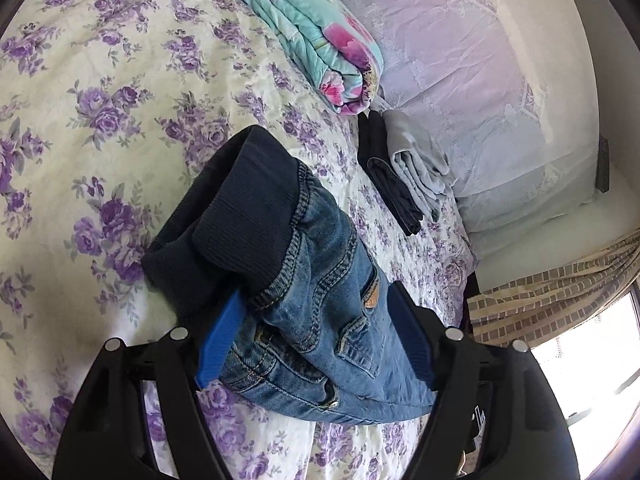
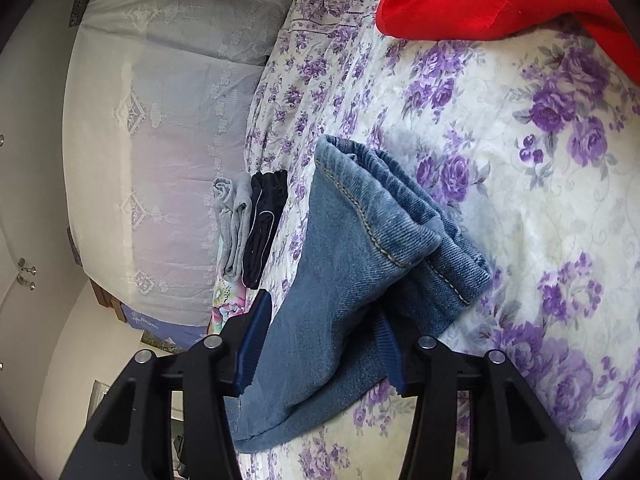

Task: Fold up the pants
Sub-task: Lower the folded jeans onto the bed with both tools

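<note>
left gripper point(image 1: 316, 344) holds the pants point(image 1: 320, 320) at the dark ribbed waistband | right gripper point(image 2: 320, 344) holds the pants' hem end; denim lifted over the bed point(image 2: 520, 200) | folded grey and dark clothes point(image 1: 404, 168) near the pillow point(image 1: 500, 120) edge

Between the left gripper's point(image 1: 316, 328) ribbed blue plastic pads: coarse denim jeans point(image 1: 320, 320), ribbed knit waistband point(image 1: 240, 216). Beyond: matt floral cotton bedspread point(image 1: 100, 100), sheer lace pillow cover point(image 1: 480, 80).
</note>
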